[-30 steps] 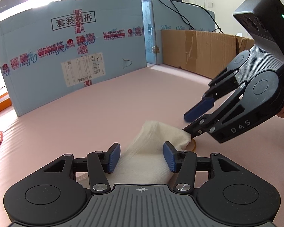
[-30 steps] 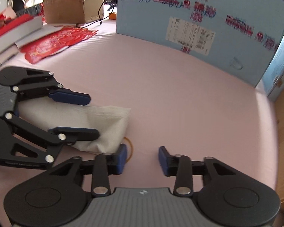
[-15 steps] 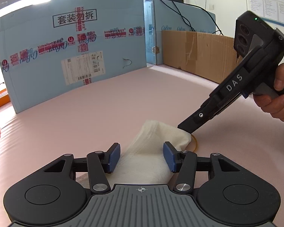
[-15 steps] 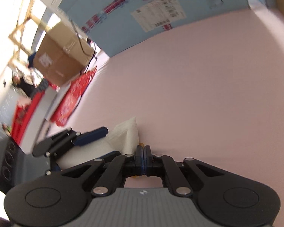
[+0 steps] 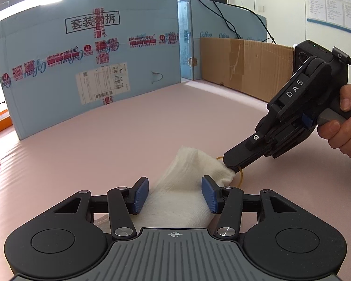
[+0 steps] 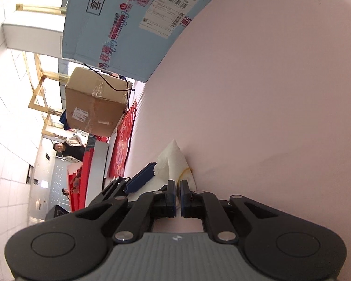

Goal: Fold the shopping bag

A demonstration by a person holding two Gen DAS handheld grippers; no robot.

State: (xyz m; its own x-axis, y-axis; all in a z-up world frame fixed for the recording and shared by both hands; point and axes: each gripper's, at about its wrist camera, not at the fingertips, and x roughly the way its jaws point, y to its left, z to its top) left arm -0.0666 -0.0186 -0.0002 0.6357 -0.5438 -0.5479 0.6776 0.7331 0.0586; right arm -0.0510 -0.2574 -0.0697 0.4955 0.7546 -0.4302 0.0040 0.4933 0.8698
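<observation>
Two tools at a folded white bag on the pink tabletop

The shopping bag (image 5: pixel 187 187) lies on the tabletop (image 5: pixel 128 128), well in front of the blue carton (image 5: pixel 82 58). The left tool (image 5: pixel 175 194) straddles the bag, its blue pads (image 5: pixel 140 194) apart at either side, not pressing it. The right tool (image 6: pixel 177 194), rolled sideways, is nearly closed at the bag's corner by a yellow loop (image 5: pixel 239 175); whether it pinches cloth is unclear.
</observation>
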